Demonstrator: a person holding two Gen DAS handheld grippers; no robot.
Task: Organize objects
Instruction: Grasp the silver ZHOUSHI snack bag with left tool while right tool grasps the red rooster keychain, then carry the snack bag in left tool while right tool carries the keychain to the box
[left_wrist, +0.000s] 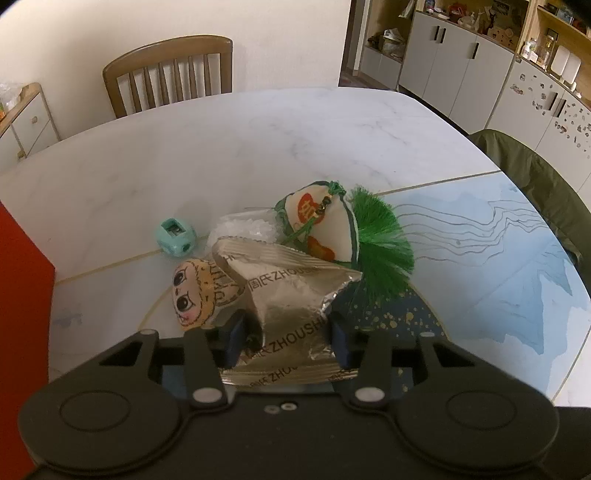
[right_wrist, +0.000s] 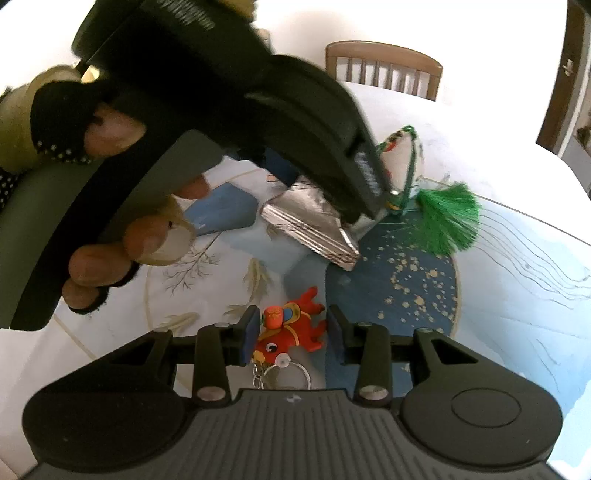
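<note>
Low in the frame's centre, the left gripper (left_wrist: 288, 341) pinches the foil packet (left_wrist: 291, 295): light, crinkly, slippery, best held at its crimped end. The right gripper (right_wrist: 291, 338) is spread around the red fish keychain (right_wrist: 291, 332), small and light.

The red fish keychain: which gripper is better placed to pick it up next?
Right. The right gripper is open with the red fish keychain between its fingers; the left gripper already grips the silver packet.

A wooden chair (left_wrist: 168, 75) behind the marble table (left_wrist: 221, 147) — grey cabinets (left_wrist: 454, 59), perhaps kitchen storage.
</note>
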